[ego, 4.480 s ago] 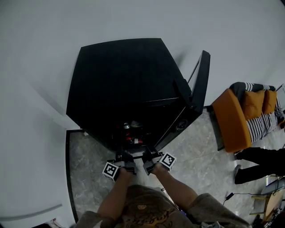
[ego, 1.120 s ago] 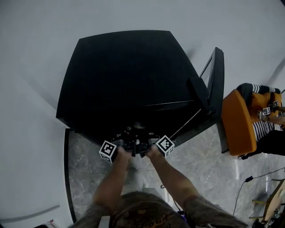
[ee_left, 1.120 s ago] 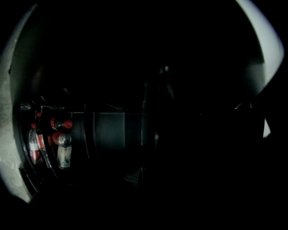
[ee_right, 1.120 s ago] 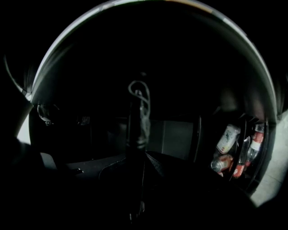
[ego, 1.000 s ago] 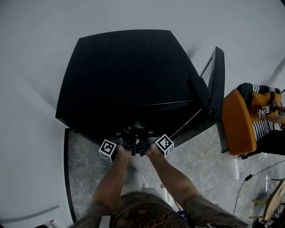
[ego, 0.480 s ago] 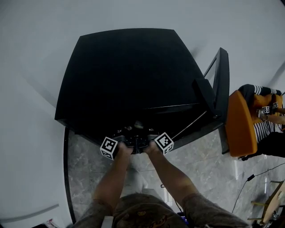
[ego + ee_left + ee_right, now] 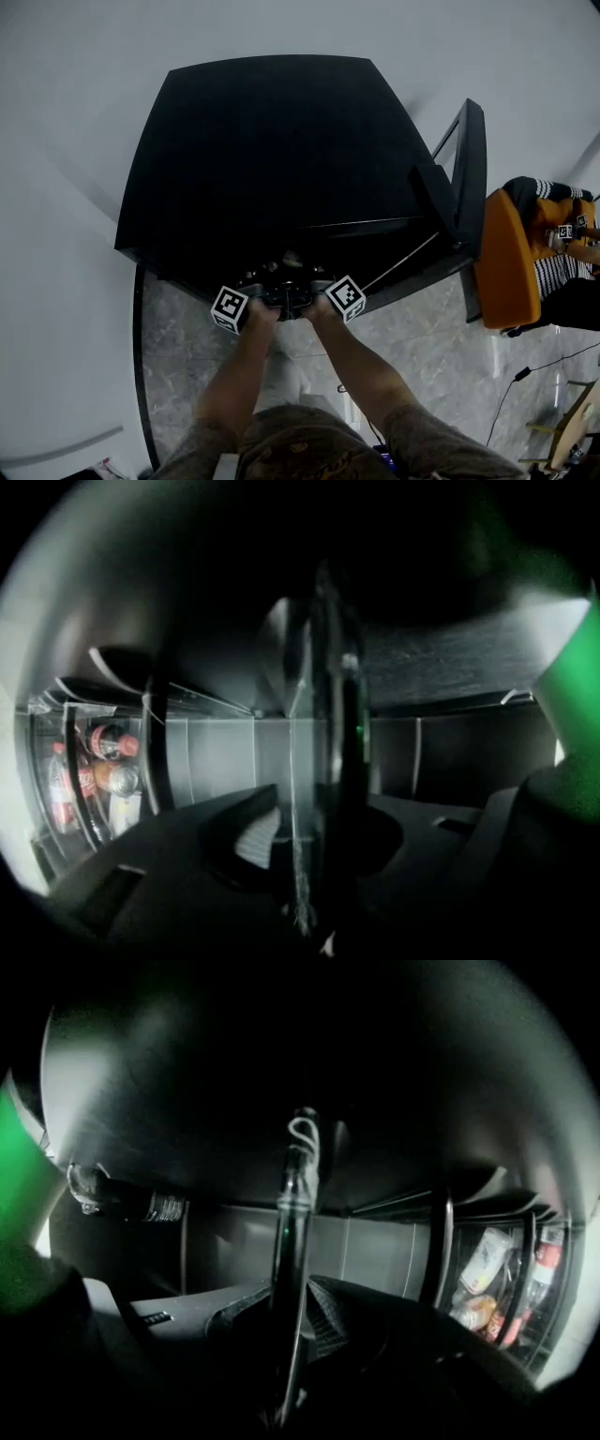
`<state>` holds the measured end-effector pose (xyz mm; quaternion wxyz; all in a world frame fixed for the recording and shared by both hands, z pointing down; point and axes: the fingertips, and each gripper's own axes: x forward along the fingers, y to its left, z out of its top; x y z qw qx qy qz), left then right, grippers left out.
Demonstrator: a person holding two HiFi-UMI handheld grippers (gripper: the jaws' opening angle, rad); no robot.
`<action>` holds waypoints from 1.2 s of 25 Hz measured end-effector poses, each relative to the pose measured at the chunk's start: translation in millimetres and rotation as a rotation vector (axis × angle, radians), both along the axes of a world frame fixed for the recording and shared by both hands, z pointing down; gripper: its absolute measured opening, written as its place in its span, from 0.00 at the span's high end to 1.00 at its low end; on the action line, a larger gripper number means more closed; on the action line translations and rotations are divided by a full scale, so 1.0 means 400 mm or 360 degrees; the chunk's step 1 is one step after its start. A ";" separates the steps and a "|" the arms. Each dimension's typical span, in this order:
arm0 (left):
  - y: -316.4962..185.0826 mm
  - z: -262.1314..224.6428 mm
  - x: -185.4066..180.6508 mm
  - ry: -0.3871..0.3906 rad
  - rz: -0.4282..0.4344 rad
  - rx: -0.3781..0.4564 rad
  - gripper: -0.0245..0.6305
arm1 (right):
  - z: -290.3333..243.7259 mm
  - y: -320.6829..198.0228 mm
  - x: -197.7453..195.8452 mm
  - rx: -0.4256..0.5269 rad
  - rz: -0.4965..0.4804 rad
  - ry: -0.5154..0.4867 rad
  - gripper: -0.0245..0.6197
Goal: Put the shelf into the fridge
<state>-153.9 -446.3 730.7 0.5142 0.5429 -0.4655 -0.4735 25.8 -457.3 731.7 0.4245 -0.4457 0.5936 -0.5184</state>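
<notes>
Seating the shelf point(image 7: 323, 714) inside the fridge point(image 7: 272, 159) is the step in hand, and it looks close to done; both grippers reach level into the dark front opening, side by side, with the door point(image 7: 469, 169) swung out to the right; the shelf is a clear glass pane, seen edge-on in both gripper views, running from the fingers toward the grey back wall of the compartment; the left gripper point(image 7: 314, 841) has just been opening, and its fingers point(image 7: 255, 834) stand narrowly apart with the pane's front edge between them, the ribbed pad clear of the glass; the right gripper point(image 7: 281, 1321) holds that same front edge, its fingers point(image 7: 326, 1321) closed against the pane; drink bottles point(image 7: 94, 761) sit behind a wire rail elsewhere in the fridge; whether the pane rests on its side ledges I cannot tell, as the inside is too dark; by my judgement the next move calls for the right fingers to let go once the pane bears on its supports, then for both grippers to draw straight back out of the opening without snagging or tipping the glass.
</notes>
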 end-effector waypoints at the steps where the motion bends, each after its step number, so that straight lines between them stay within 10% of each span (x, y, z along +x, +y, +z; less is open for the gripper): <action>1: 0.004 0.002 0.001 -0.0006 0.0010 -0.0005 0.77 | 0.001 0.004 -0.001 0.0002 -0.0010 -0.0003 0.91; 7: 0.051 0.024 -0.012 -0.0020 0.0045 -0.0067 0.55 | 0.012 0.054 0.003 -0.0057 -0.0080 0.0114 0.81; 22: 0.228 -0.068 0.011 -0.0029 0.0069 -0.0238 0.55 | -0.065 0.232 0.040 -0.0235 -0.0151 0.0115 0.79; 30: 0.339 -0.171 0.055 -0.0057 0.0108 -0.0332 0.79 | -0.175 0.333 0.046 -0.0273 -0.0229 0.0128 0.79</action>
